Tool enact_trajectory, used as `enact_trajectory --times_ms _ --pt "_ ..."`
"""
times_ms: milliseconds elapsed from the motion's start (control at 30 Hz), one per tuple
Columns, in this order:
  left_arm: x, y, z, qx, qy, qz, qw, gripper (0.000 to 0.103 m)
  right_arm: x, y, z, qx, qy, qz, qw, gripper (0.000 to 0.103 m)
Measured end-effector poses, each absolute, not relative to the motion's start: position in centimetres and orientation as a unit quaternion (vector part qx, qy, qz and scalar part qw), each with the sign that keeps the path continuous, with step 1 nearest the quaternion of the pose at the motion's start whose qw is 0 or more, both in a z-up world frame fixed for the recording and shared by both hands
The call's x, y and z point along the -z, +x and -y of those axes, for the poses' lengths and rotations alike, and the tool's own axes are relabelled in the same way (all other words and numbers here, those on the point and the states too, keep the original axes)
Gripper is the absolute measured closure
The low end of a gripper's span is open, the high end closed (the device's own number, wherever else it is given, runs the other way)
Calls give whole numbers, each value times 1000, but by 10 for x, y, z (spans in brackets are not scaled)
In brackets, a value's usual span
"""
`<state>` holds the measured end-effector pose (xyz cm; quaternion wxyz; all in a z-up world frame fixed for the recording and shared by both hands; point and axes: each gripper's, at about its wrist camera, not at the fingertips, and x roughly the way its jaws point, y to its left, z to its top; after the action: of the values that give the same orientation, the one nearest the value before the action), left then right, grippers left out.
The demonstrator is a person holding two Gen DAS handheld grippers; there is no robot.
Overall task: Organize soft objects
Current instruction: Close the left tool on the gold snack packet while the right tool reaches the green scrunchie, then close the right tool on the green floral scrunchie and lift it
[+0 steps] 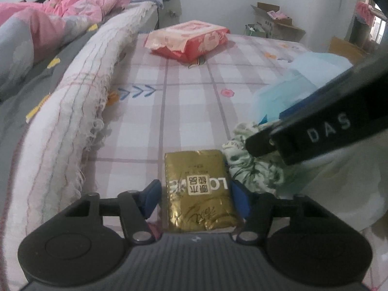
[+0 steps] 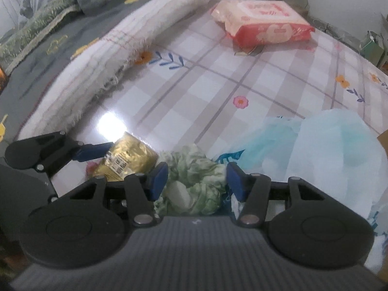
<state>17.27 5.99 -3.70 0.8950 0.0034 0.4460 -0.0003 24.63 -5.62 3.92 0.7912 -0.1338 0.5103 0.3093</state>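
As far as I can tell from where everything's lying, this tidy-up is barely underway. Nothing looks sorted yet: the red tissue pack (image 1: 188, 40) sits alone at the far end of the bed (image 1: 194, 92), well apart from the rest, and the light blue plastic bag (image 2: 315, 145) is slumped on the right side, just beside the crumpled green floral cloth (image 2: 194, 179). The gold tissue packet (image 1: 197, 191) lies near the front, touching or nearly touching that cloth.

Left tongs (image 1: 196, 194) are spread about the packet's width with the gold packet sitting between the blue pads (image 1: 151, 197). The right pad looks pressed against its edge, but there's a sliver of gap on the left, so I'd call it straddling, not a real grip yet.

Right tongs (image 2: 197, 178) are also open, with the green cloth bunched between the pads. Whether they're actually pinching it or just poking into it, I can't tell for sure, though they look too wide for a squeeze.

So my guess: both pickups are in progress, and all the actual grouping is left to do.
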Motion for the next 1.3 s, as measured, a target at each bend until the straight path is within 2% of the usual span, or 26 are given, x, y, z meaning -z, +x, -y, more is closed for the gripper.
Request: enact_trajectory --times_ms 133,267,500,1067,1300 --pt "37 172 -62 -3 3 -441 898 46 -32 245 51 -311 -153 -507 789 55" --pt "36 173 -66 -8 -3 -438 899 47 -28 242 49 -312 -166 -504 788 77" --pt "26 163 -65 -15 0 -430 903 48 -41 234 56 -320 -144 -492 797 91" --pt "-37 119 -51 -15 1 -369 929 48 -107 191 87 -346 -81 -434 828 95" --pt "-47 106 -42 -14 13 -357 934 48 -116 178 100 -345 -71 -430 832 94"
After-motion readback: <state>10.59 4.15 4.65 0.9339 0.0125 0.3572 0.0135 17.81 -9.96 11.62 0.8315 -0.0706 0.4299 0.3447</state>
